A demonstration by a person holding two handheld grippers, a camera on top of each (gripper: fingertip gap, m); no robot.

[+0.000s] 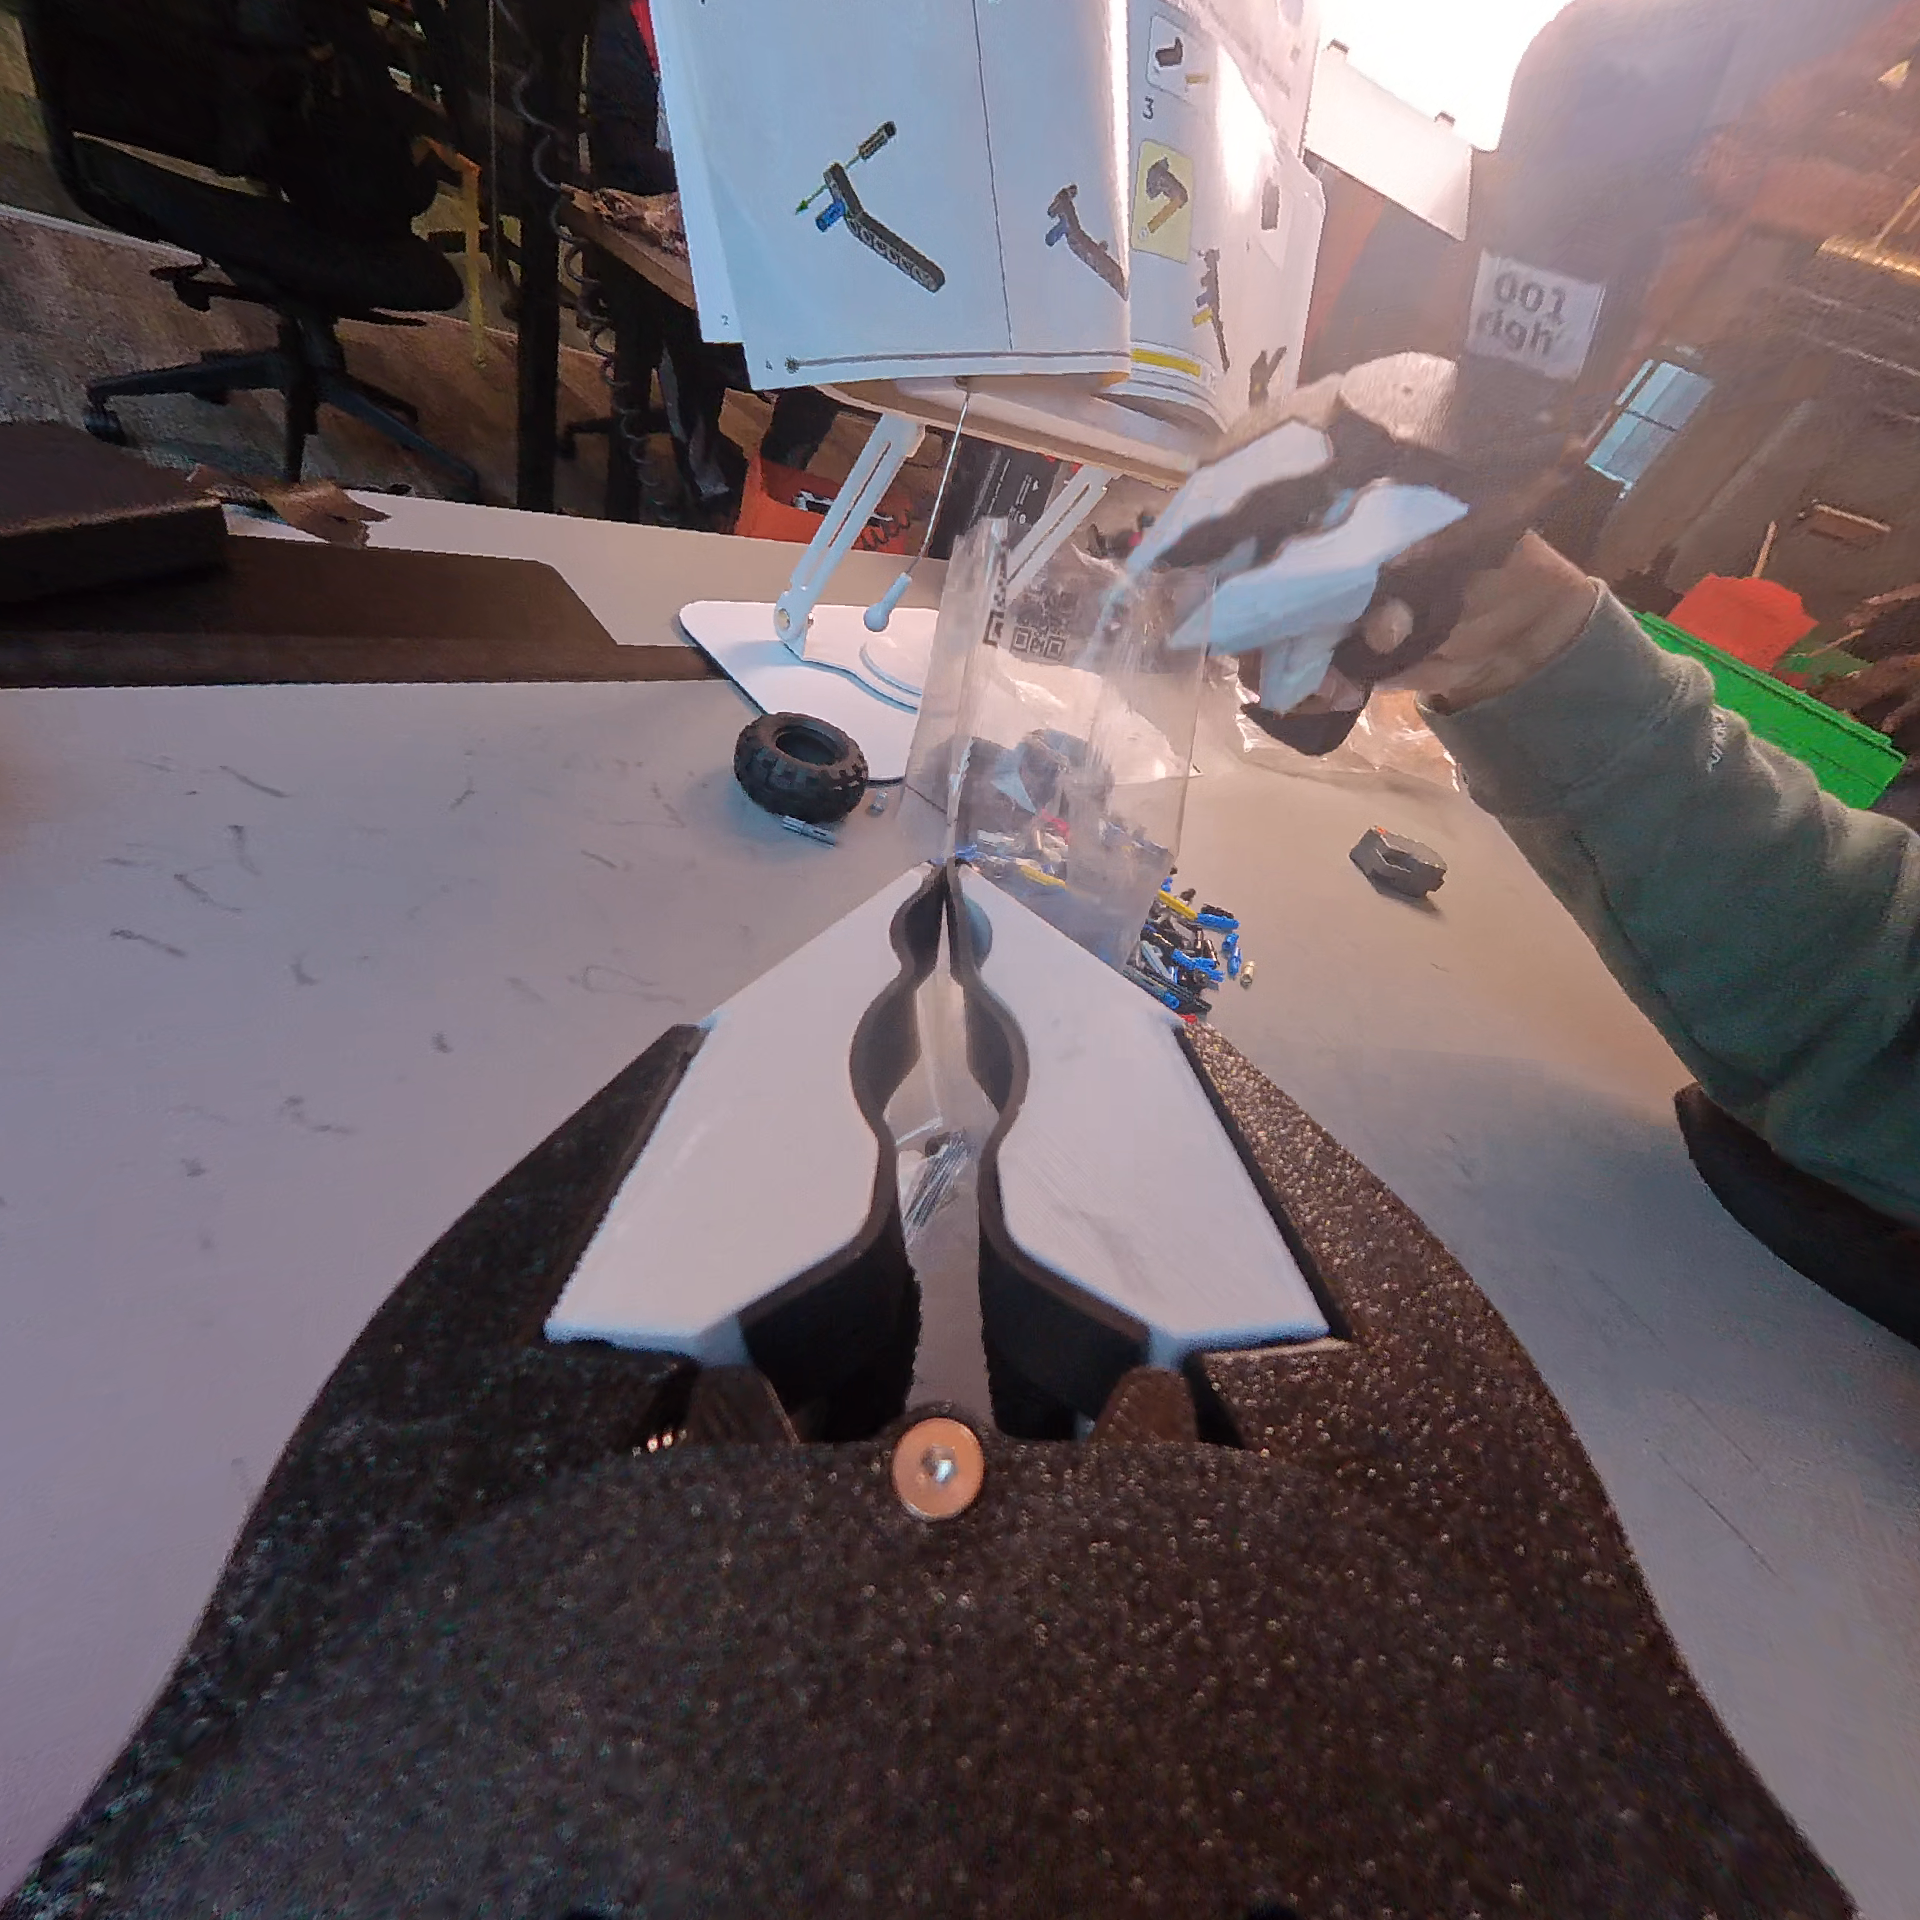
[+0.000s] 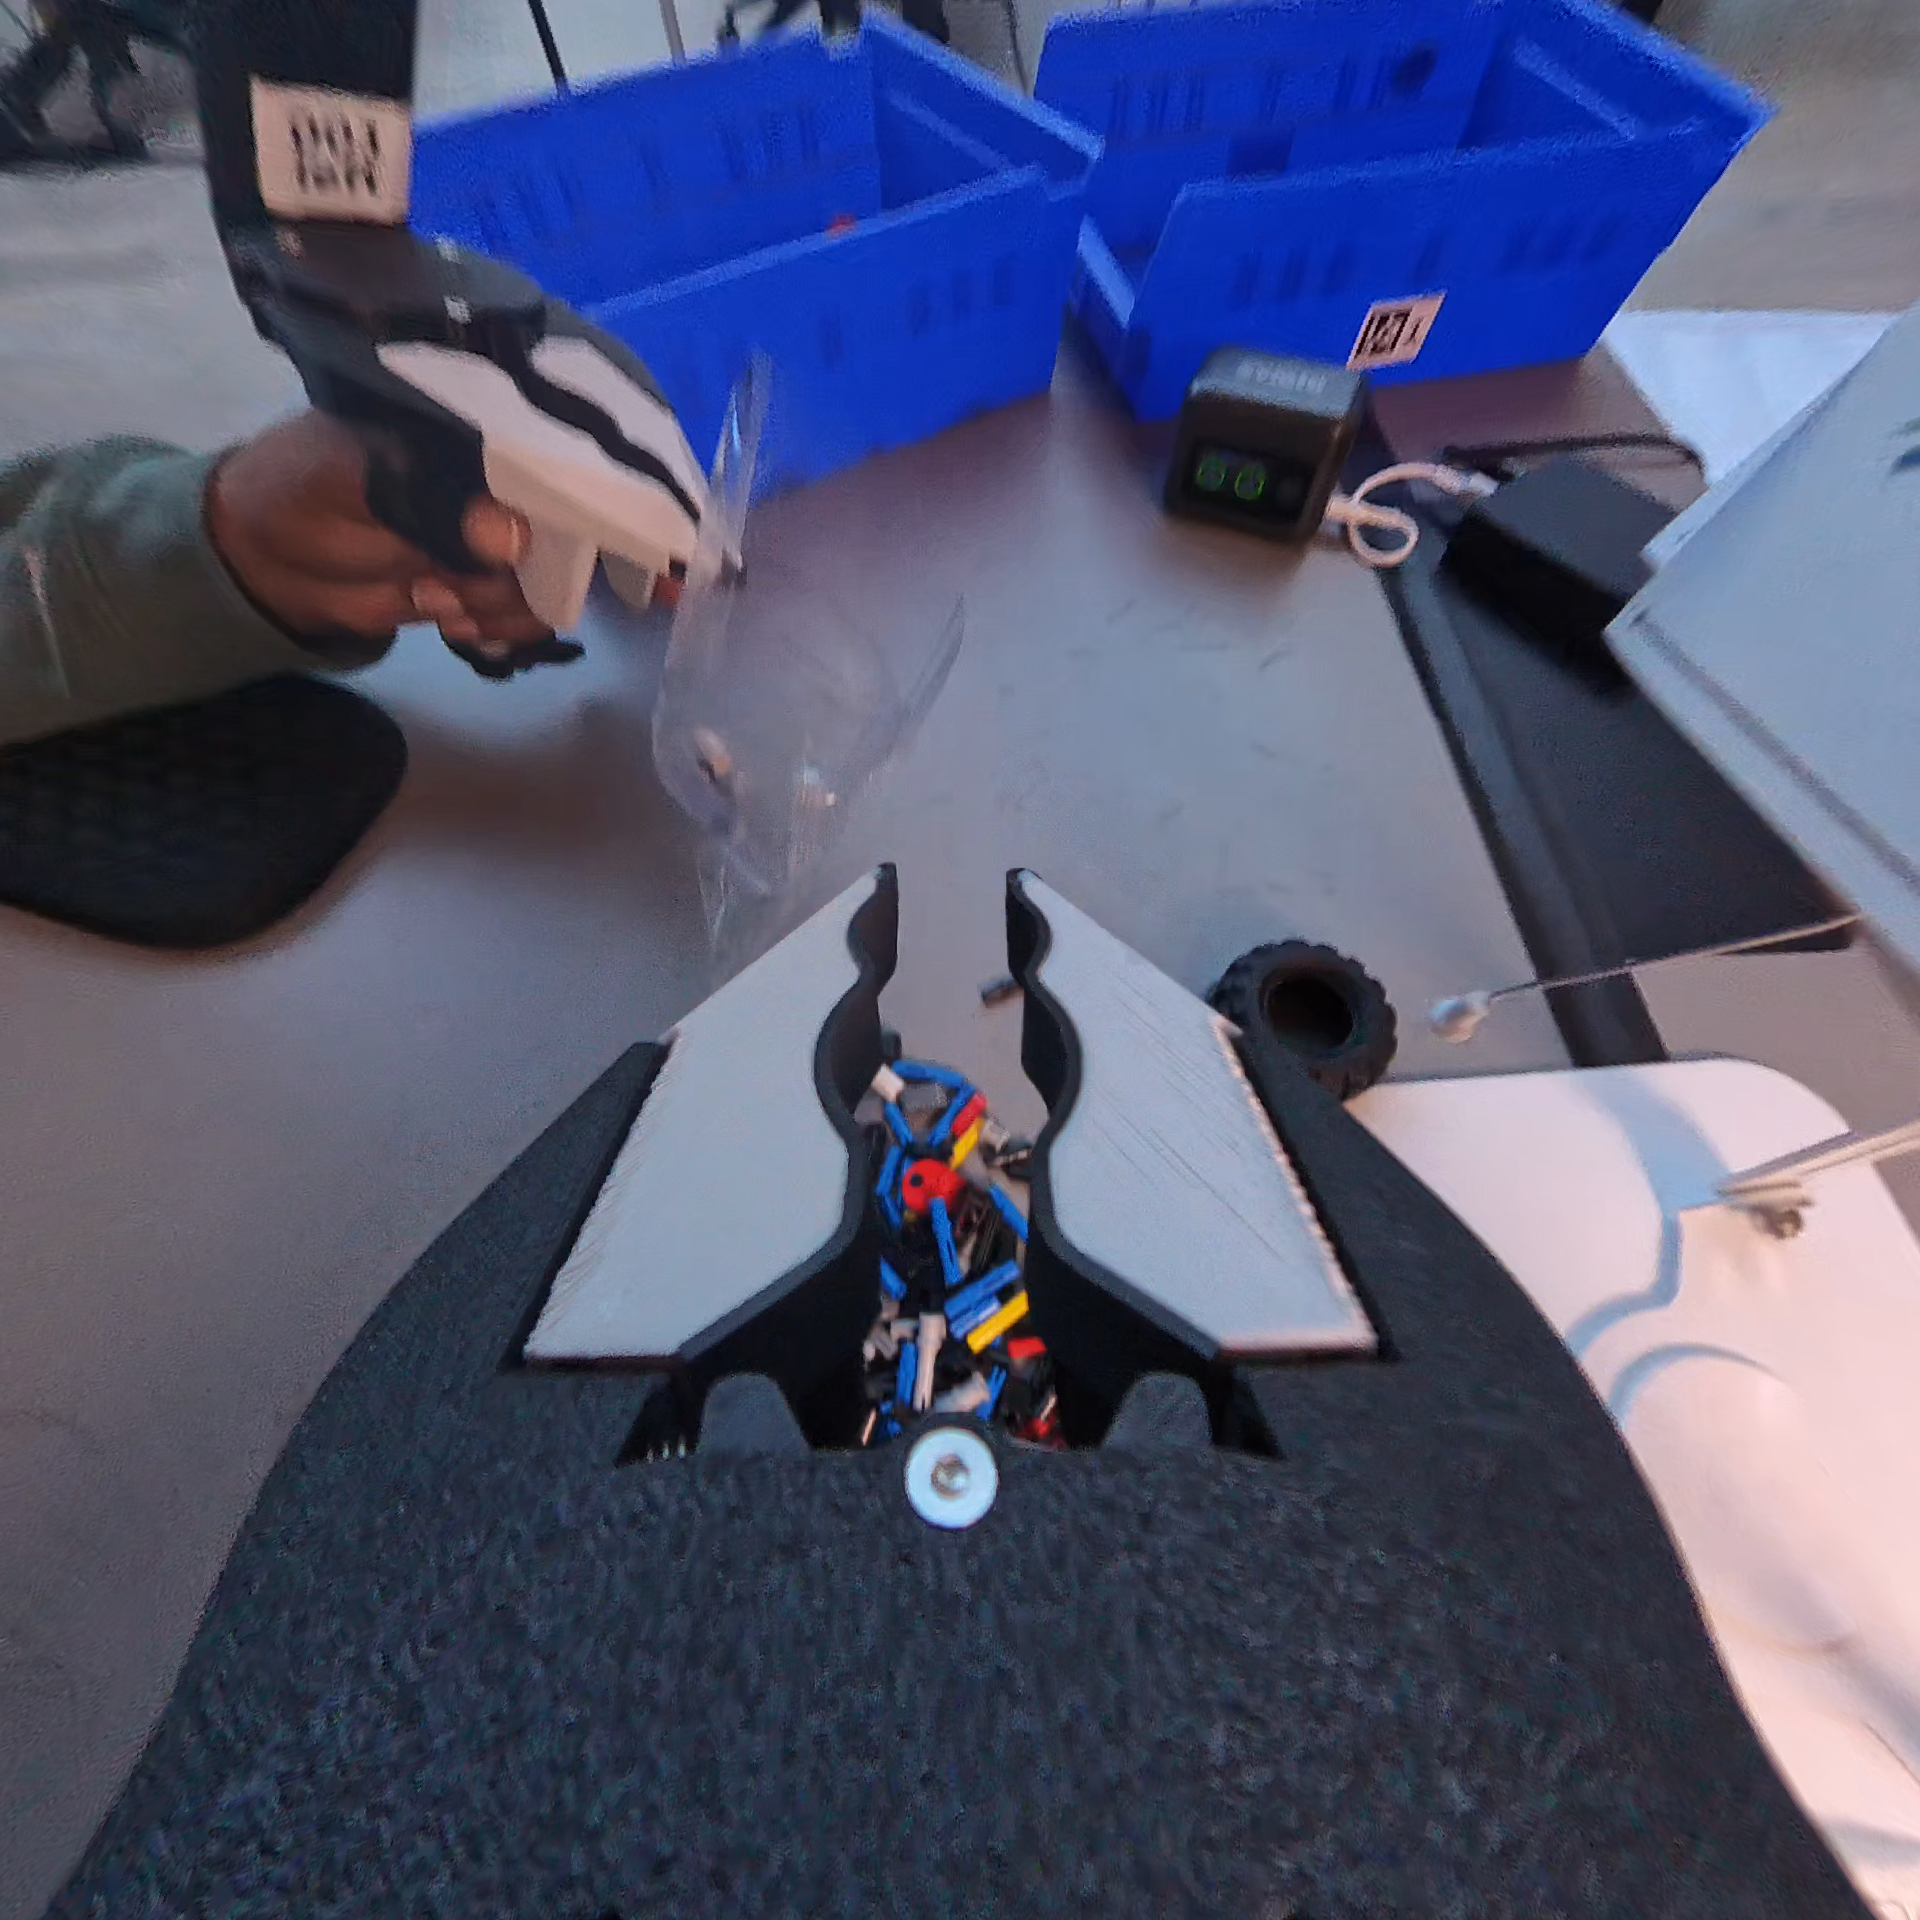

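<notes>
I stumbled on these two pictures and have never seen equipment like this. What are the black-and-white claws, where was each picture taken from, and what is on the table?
Each claw is a hand-held two-finger tool with a camera looking along its fingers; a person holds one in each hand.

The left wrist view looks along the left tool, shut on a clear plastic bag with small parts inside.

The right wrist view looks along the right tool, open and empty, above a pile of small blue, black, red and yellow plastic building pieces.

On the grey table also lie a black rubber toy tyre and a white stand holding an open instruction booklet. Two blue plastic bins stand farther back.
</notes>
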